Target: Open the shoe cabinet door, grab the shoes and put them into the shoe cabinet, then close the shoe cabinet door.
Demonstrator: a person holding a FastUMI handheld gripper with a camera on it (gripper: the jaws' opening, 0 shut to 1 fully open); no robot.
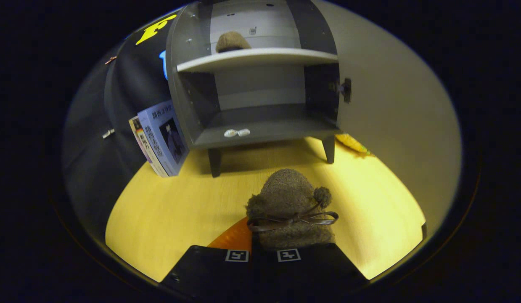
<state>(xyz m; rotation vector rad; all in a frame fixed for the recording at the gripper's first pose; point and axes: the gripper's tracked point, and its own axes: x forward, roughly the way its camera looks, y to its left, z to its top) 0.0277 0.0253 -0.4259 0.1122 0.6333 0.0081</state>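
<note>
The tongs [262, 256] are clenched on a brown woolly shoe [290, 206], which sticks out just ahead of them above the yellow tabletop [167, 210]. Beyond stands the cabinet [256, 84], door [395, 105] swung open, another shoe [232, 42] on its upper shelf [256, 57].

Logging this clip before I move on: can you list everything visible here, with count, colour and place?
Open grey shoe cabinet: one, grey with a pale shelf, at the back on short legs.
Cabinet door: one, pale, swung open to the cabinet's right.
Fuzzy brown shoe on the shelf: one, on the upper shelf.
Fuzzy brown shoe with a bow and pompom: one, between the fingers.
Small white bits: two, on the cabinet's bottom board.
Books: a few, bluish covers, leaning left of the cabinet.
Yellow wooden tabletop: one.
Orange item: one, beside the held shoe; identity unclear.
Yellow item: one, behind the cabinet's right leg.
Gripper: one, fingers closed on the bowed shoe.
</note>
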